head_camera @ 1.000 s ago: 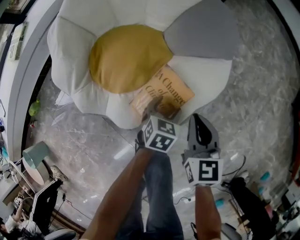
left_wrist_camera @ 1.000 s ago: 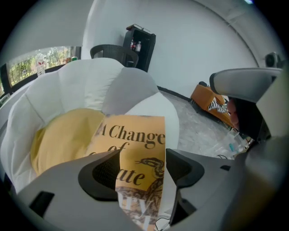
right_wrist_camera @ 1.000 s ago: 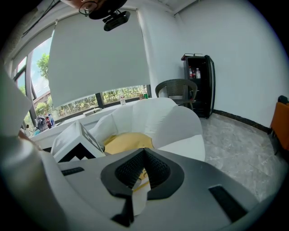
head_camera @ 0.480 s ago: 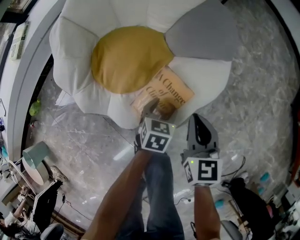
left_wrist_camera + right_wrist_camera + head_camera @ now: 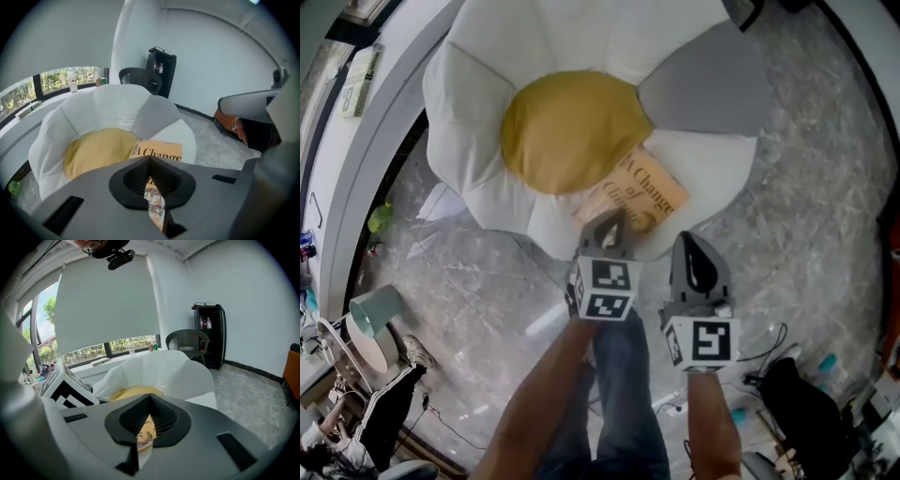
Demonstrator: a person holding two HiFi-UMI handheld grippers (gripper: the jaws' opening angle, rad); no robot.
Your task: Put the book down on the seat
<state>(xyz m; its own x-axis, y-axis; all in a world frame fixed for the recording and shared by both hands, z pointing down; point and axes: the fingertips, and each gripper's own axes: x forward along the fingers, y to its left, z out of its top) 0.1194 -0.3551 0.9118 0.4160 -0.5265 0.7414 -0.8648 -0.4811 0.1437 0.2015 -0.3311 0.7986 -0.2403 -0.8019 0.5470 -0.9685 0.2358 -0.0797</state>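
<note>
The orange book [image 5: 636, 192] lies flat on a white front petal of the flower-shaped seat [image 5: 478, 103], beside its yellow centre cushion [image 5: 567, 127]. My left gripper [image 5: 607, 228] hovers just off the book's near edge. Its jaws have just been closing and now stand shut with nothing between them. In the left gripper view, the book [image 5: 161, 151] shows beyond the left gripper [image 5: 150, 160]. My right gripper [image 5: 694, 264] hangs to the right over the floor, shut and empty. The right gripper [image 5: 150, 400] looks toward the seat [image 5: 164, 369].
The seat stands on a grey marble floor [image 5: 806, 197] by a curved white wall. A black cabinet [image 5: 161, 70] and a dark chair [image 5: 138, 77] stand behind it. A teal lamp [image 5: 373, 309] and desk clutter sit at lower left, with cables [image 5: 769, 347] at lower right.
The left gripper has pulled back and up off the book's near edge, and the book stays on the petal. The right gripper has risen slightly.
</note>
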